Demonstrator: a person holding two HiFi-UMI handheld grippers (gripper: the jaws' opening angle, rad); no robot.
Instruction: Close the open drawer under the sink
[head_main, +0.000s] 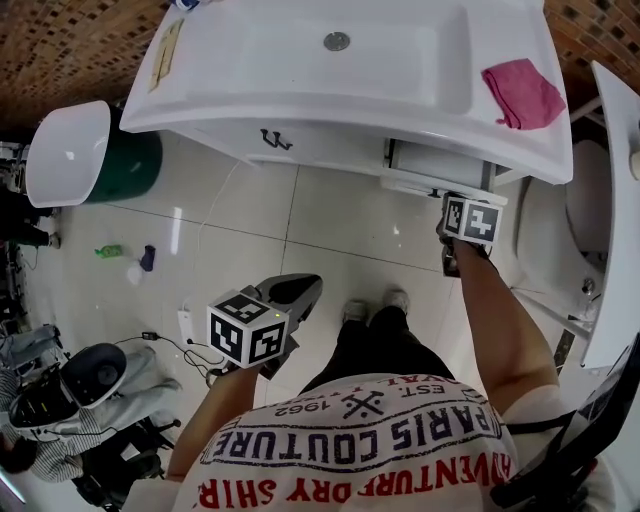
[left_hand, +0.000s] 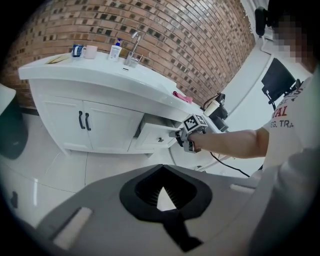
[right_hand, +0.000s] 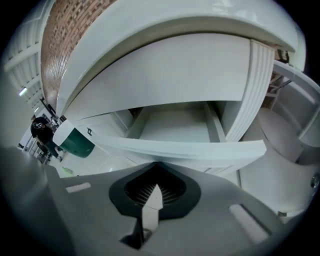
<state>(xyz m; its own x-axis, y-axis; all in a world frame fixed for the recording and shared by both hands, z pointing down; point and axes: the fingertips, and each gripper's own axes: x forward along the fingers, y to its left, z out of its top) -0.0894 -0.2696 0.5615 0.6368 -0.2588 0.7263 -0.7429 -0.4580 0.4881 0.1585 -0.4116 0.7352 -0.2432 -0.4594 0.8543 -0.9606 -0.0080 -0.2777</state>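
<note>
The white vanity under the sink has one drawer pulled out at its right end. In the right gripper view the drawer front runs across just ahead of the jaws, and the drawer's inside looks bare. My right gripper is shut on nothing, its tips right at the drawer front's lower edge. The left gripper is shut and holds nothing, low over the floor tiles, well back from the vanity. From the left gripper view, the drawer and the right gripper show side on.
A pink cloth lies on the counter's right end. Cupboard doors with black handles are shut. A green bin stands left of the vanity, a white toilet at right. The person's feet are between the grippers. Cables lie on the floor.
</note>
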